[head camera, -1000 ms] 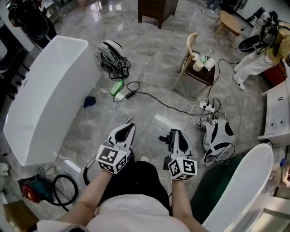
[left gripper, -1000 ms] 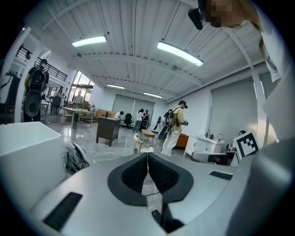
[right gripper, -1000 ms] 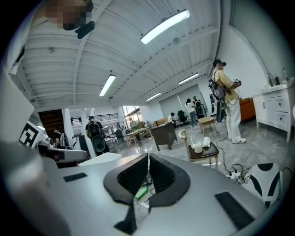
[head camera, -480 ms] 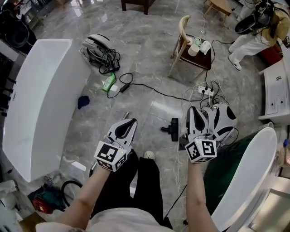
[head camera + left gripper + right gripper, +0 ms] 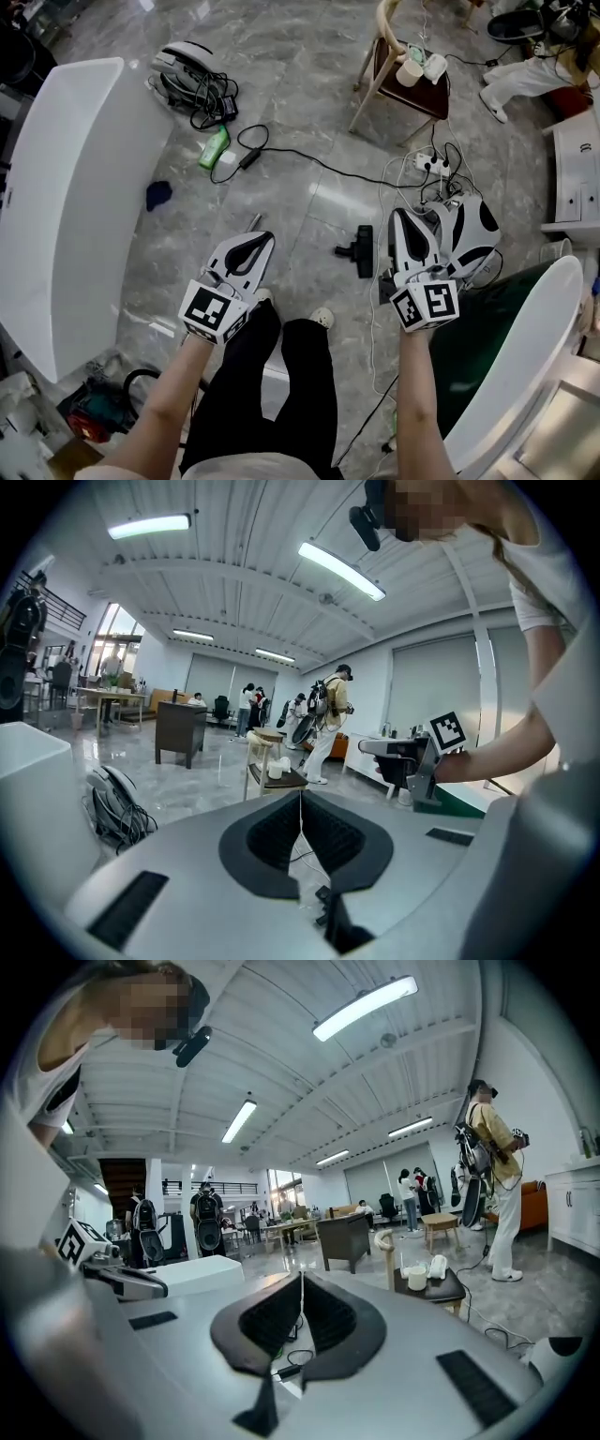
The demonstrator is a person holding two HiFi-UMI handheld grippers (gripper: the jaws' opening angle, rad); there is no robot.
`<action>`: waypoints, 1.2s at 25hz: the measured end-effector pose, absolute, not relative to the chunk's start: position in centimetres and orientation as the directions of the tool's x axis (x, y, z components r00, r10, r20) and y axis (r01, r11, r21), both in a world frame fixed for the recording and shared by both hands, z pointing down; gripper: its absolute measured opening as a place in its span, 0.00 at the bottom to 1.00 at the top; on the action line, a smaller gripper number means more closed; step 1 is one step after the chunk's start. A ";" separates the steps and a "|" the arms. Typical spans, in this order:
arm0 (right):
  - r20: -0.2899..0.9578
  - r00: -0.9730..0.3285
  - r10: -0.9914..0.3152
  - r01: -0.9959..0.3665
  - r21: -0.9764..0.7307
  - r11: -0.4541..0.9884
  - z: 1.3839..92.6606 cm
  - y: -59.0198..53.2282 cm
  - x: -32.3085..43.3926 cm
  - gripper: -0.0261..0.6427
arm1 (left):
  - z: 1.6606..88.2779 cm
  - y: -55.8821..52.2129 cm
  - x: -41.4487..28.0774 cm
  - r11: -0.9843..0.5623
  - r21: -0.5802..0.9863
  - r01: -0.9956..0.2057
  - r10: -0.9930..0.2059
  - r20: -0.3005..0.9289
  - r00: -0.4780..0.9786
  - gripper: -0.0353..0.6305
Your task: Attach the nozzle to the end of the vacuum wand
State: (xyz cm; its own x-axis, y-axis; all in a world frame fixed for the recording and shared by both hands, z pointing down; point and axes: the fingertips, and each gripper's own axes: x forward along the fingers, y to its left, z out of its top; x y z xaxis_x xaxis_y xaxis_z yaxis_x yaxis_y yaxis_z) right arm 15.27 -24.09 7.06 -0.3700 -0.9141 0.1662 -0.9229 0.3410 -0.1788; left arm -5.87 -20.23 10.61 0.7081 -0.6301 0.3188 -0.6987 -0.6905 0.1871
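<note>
Over the last second the right hand-held gripper has been swung from close over the nozzle to just right of it. The left hand-held gripper has been lowered well to the nozzle's left, so the pick-up is judged not yet begun. Both are seen shut tight with nothing held or touched. The nozzle is left lying on the floor, with a thin tube, maybe the wand, farther left of it.
</note>
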 end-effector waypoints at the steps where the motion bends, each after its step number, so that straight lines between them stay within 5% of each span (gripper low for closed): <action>1: 0.168 -0.372 -0.913 -0.921 -0.189 0.340 8.3 -23.9 15.4 0.06 | 11.7 -20.3 -5.6 -0.693 0.190 -0.696 -0.627 0.317 0.711 0.07; 17: 0.236 -0.371 -0.898 -0.918 -0.239 0.316 34.5 -22.5 16.5 0.06 | 35.8 -22.0 -7.6 -0.683 0.234 -0.692 -0.617 0.321 0.718 0.07; 30: 0.174 -0.494 -0.852 -0.866 -0.188 0.464 54.4 -22.2 15.3 0.06 | 58.6 -21.5 -9.0 -0.675 0.208 -0.708 -0.634 0.329 0.700 0.07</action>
